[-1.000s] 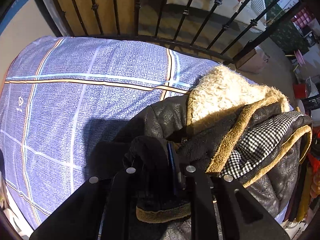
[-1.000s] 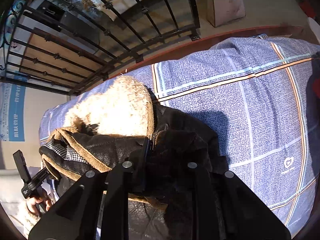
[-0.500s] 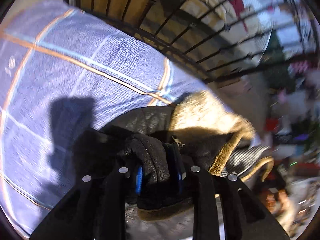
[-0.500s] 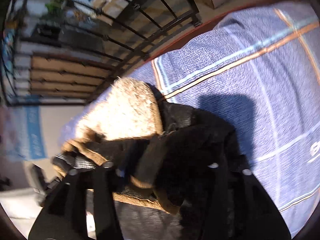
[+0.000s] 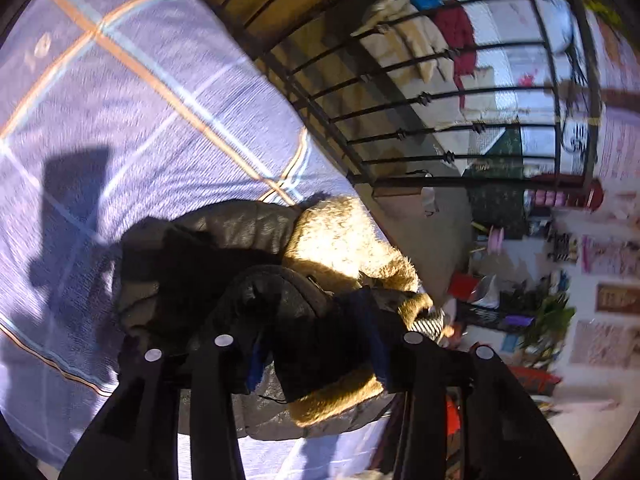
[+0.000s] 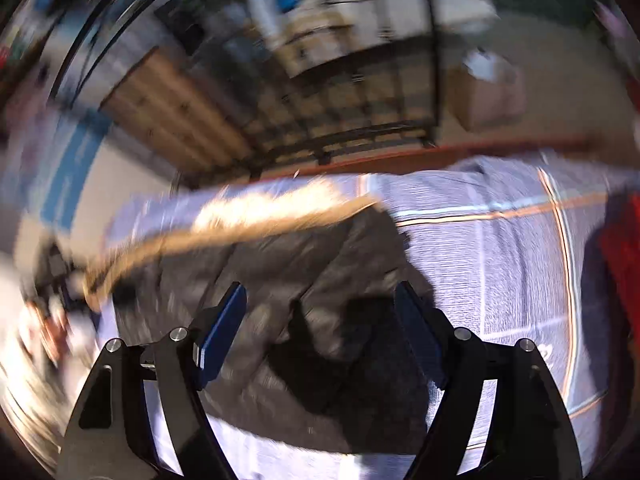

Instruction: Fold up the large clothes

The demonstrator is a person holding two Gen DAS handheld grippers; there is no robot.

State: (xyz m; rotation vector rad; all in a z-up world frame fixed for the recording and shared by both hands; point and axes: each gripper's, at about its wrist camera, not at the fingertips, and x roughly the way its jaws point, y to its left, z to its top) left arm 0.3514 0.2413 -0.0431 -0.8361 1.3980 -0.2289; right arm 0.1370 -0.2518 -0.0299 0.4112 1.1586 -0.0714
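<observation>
While both hands worked over the bed, the right gripper (image 6: 320, 332) stood with its blue pads spread wide and nothing between them, its jaws having just been opening as it let go of the jacket (image 6: 304, 280). The dark leather garment lay directly beyond its fingertips at twelve o'clock, apart from the pads, on the blue checked bedspread (image 6: 500, 264). That view was heavily blurred, so finer detail could not be made out.

In the left wrist view, the left gripper (image 5: 316, 344) had also just been opening, yet a rolled fold of the jacket's dark sleeve or hem, edged in tan fleece, still sat between its pads; whether they still pressed on it could not be told. The bundled jacket ran from the jaws toward one o'clock, its cream fleece collar (image 5: 344, 236) at the far end near the bed's edge. Bedspread stretched away from nine to eleven o'clock.

Judging by this, the fold looked set down, and the left hand was the nearer for any further tuck. Beyond the bed rose a black iron railing (image 5: 420, 100), with cluttered shelves past it at three o'clock.
</observation>
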